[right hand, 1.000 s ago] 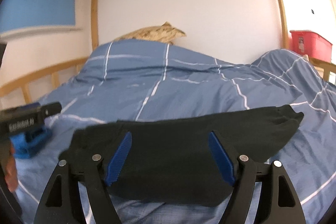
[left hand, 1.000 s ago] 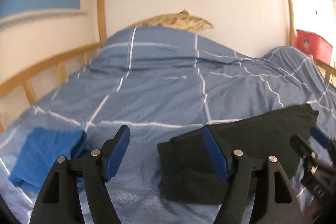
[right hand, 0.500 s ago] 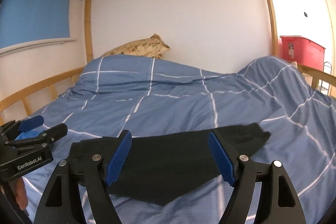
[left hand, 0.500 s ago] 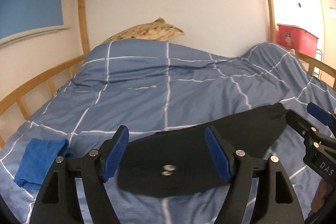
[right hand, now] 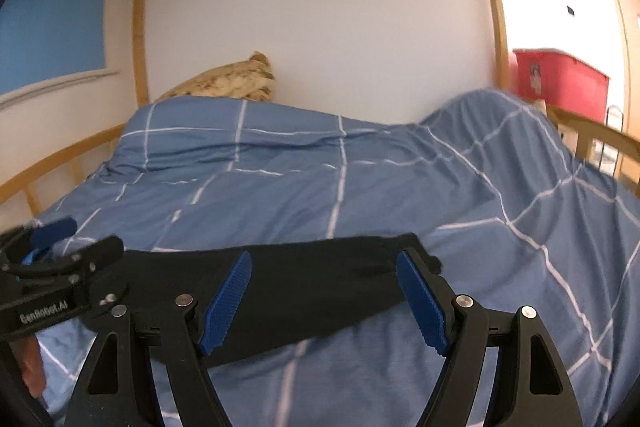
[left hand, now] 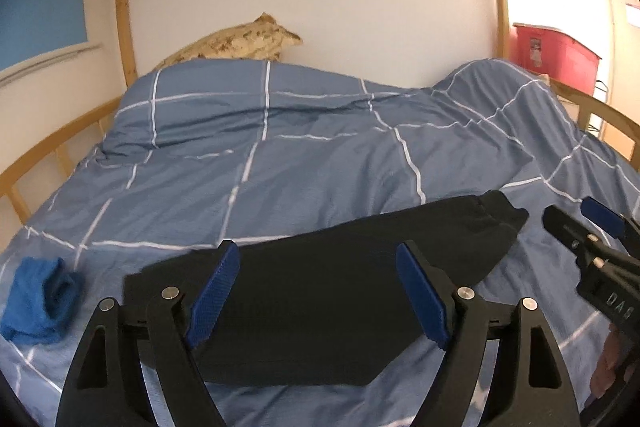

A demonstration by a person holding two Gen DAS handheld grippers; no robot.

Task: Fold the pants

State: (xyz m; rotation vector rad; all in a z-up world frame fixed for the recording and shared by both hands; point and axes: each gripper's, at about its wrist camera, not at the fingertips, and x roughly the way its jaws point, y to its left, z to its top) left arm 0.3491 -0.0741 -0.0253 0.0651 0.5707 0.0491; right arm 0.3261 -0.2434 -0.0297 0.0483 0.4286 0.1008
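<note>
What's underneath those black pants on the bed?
The black pants lie flat on a blue checked duvet, which shows all around them. Whatever is beneath the duvet is covered and cannot be seen.

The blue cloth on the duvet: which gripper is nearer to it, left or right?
Left. The blue cloth lies just left of the left gripper, beyond the pants' left end. The right gripper hangs over their far right end.

both wrist views face the headboard wall (low, close), sharing the pants [left hand: 320, 291].
</note>
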